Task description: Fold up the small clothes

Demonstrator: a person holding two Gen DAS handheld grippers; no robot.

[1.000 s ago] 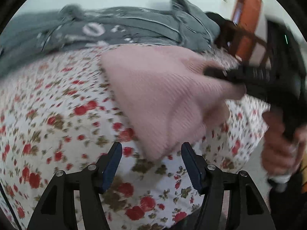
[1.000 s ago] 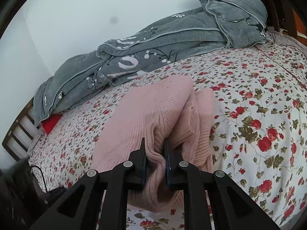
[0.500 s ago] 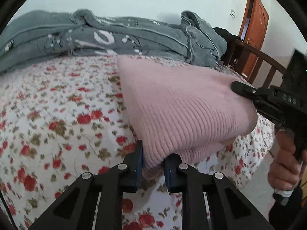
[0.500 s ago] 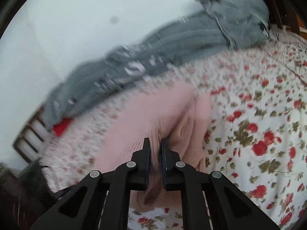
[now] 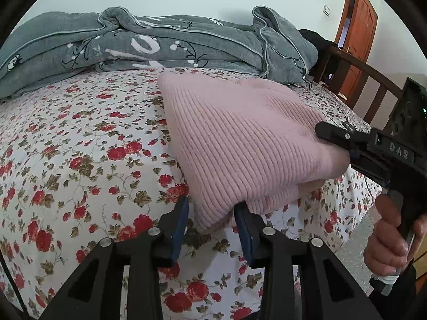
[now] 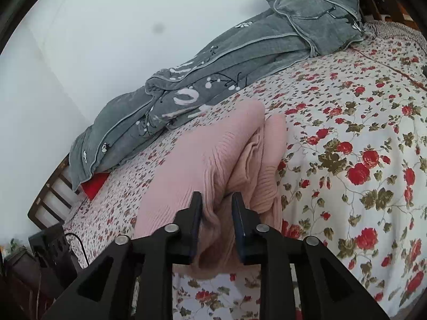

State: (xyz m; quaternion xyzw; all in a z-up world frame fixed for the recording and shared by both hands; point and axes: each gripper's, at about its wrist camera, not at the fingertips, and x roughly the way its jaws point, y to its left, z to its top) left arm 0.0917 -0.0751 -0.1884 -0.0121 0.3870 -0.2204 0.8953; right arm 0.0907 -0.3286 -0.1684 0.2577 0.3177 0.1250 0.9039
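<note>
Pink sweater: we saw the folded ribbed pink sweater (image 5: 240, 144) lying on the bed (image 5: 80, 160), which wore a floral sheet.
Left gripper: our left gripper (image 5: 212, 225) sat at the sweater's near corner; its jaws had just been opening, the corner lay between the blue pads, and a gap showed on the left pad's side, so we read it as released.
Right gripper: our right gripper (image 6: 216, 221) stood at the sweater's side edge; its jaws had just been opening too, with a bunched fold loose between them.
Hand: a hand (image 5: 389, 242) held the right gripper's handle, right of the sweater.
Grey quilt: a grey quilt (image 5: 160, 45) lay bunched behind the sweater, against the wall.
</note>
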